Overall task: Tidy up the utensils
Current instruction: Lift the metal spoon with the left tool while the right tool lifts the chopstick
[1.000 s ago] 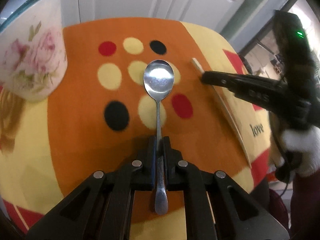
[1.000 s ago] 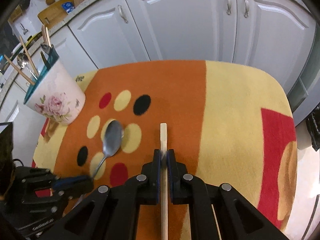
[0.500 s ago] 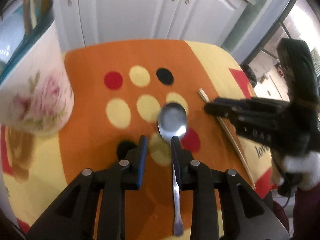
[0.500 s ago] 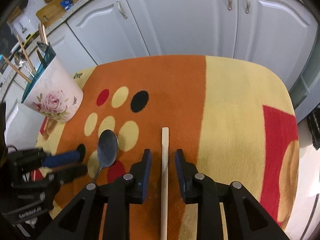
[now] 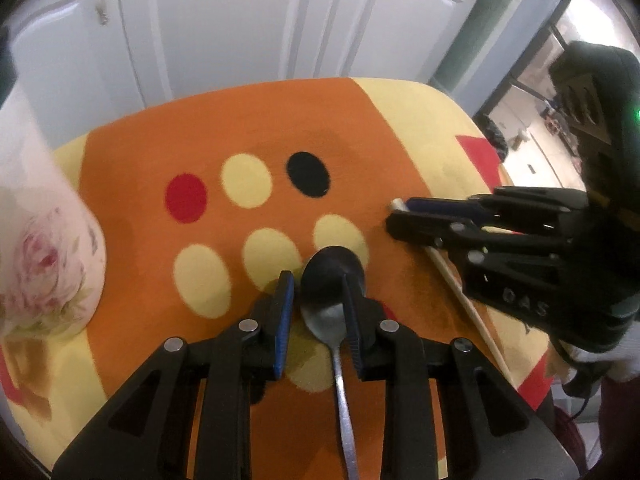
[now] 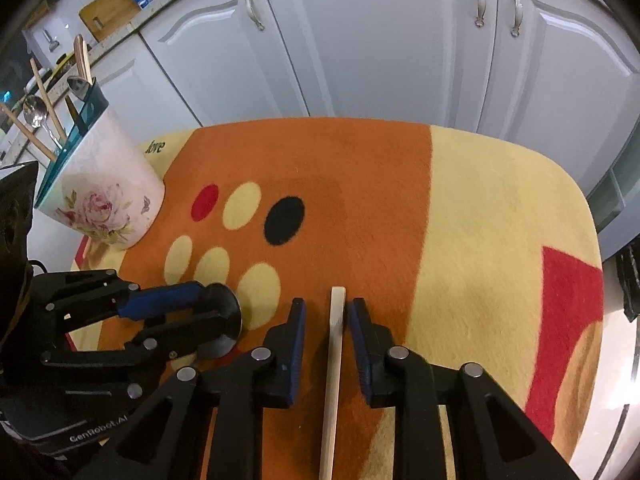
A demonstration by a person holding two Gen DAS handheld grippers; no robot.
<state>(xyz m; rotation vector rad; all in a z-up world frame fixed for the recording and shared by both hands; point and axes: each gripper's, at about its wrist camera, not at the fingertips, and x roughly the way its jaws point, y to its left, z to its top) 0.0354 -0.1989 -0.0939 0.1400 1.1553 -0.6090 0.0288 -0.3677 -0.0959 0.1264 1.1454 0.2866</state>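
A metal spoon (image 5: pixel 334 300) lies on the orange and yellow spotted cloth (image 5: pixel 248 120), bowl pointing away. My left gripper (image 5: pixel 316 280) is open with its jaws either side of the spoon's bowl, not gripping it. A wooden chopstick (image 6: pixel 334 356) lies on the cloth. My right gripper (image 6: pixel 326 312) is open with its jaws either side of the chopstick's far end. The floral utensil holder (image 6: pixel 102 196) stands at the left with several utensils in it, and it also shows in the left wrist view (image 5: pixel 44 264). The left gripper shows in the right wrist view (image 6: pixel 192 316).
White cabinet doors (image 6: pixel 380 40) stand behind the table. The cloth's rounded far edge (image 6: pixel 560 168) drops off toward the cabinets. A counter with a cutting board (image 6: pixel 116 4) is at the far left.
Both grippers were shut on their utensils a second ago. Both have opened and pulled back and up, leaving the spoon and the chopstick lying on the cloth.
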